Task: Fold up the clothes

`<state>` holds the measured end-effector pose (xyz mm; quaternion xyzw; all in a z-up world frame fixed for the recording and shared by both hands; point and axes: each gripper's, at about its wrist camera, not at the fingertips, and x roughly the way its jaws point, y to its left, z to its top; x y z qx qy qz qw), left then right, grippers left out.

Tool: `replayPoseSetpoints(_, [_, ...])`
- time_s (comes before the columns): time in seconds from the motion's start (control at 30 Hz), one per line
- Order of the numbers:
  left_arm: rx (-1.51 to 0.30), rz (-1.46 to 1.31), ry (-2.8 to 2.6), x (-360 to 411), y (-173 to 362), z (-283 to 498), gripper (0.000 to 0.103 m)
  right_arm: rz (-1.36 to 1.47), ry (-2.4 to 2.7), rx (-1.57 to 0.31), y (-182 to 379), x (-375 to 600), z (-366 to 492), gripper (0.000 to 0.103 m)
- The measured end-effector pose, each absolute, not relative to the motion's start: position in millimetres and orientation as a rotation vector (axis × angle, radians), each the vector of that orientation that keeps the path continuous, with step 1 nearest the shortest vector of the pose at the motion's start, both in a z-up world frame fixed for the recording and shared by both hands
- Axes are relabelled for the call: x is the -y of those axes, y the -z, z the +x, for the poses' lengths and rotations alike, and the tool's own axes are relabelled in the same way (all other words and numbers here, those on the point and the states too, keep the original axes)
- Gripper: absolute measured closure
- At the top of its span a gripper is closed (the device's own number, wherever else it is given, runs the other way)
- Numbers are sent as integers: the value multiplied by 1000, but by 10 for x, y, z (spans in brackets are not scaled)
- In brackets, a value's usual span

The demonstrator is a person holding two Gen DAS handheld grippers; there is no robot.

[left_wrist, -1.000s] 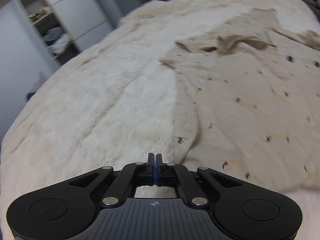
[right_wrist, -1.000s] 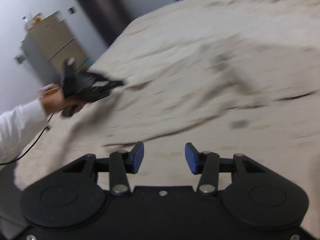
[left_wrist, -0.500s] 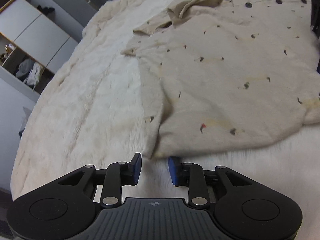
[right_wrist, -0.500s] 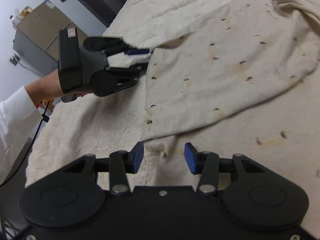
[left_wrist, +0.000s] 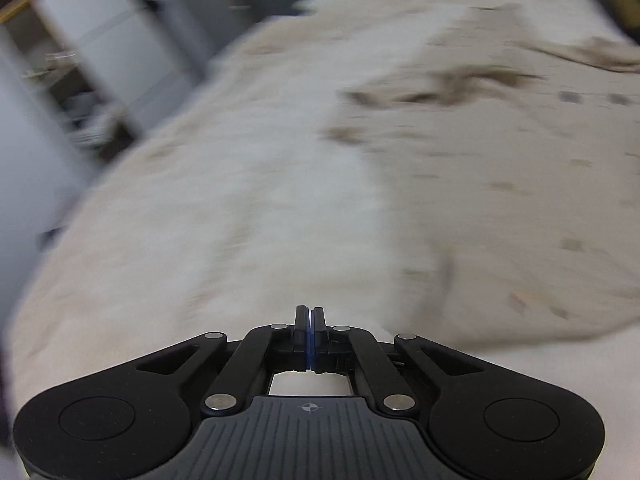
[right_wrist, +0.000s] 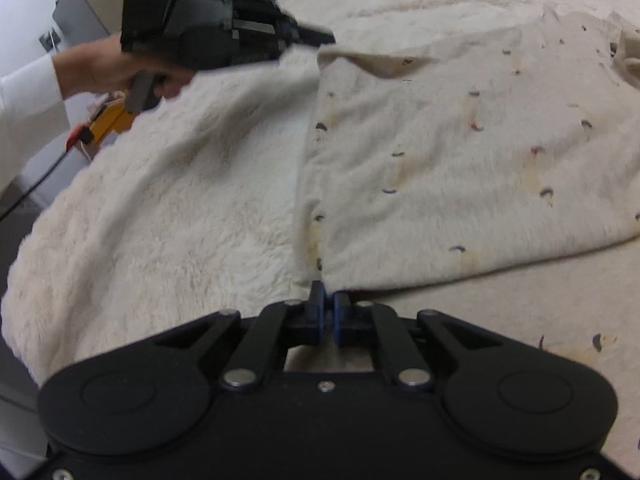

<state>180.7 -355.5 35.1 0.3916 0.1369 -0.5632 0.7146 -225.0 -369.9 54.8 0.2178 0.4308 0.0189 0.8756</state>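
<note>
A cream fleece garment point(right_wrist: 460, 160) with small dark and coloured marks lies spread on a furry cream bed cover point(right_wrist: 180, 200). My right gripper point(right_wrist: 329, 300) is at the garment's near left corner. Its jaws are closing, and the pads pinch that corner's edge between them. A person's hand point(right_wrist: 104, 68) holds my left gripper point(right_wrist: 320, 37) just above the garment's far left corner. The left wrist view is blurred by motion. In it the left gripper point(left_wrist: 310, 316) has its jaws closing to shut, with nothing seen between the pads. The garment point(left_wrist: 500, 200) lies to its right.
The bed cover point(left_wrist: 220, 220) stretches wide to the left of the garment. A white shelving unit point(left_wrist: 100, 60) stands beyond the bed's left edge. In the right wrist view a yellow object point(right_wrist: 112, 120) and a black cable point(right_wrist: 36, 184) sit beside the bed.
The right gripper dropped to the garment's near corner and its jaws went from wide open to pinching it. The left gripper opened briefly at the garment's edge, then shut and swung away.
</note>
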Motion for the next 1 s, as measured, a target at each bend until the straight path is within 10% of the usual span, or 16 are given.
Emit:
replayPoseSetpoints(0.07, [-353, 868, 1306, 3526, -401, 1731, 103, 475, -49, -888, -586, 3731, -2283, 94])
replayPoseSetpoints(0.27, [-702, 771, 1298, 3630, -270, 1610, 53, 519, -65, -889, -685, 3859, -2479, 80])
replayPoseSetpoints(0.63, [-1195, -138, 1195, 2991, 245, 1518, 43, 550, 153, -831, -921, 4941, -3519, 68])
replayPoseSetpoints(1.0, [-1150, -295, 1117, 3337, 423, 734, 49, 502, 159, -765, -886, 6352, -3149, 60])
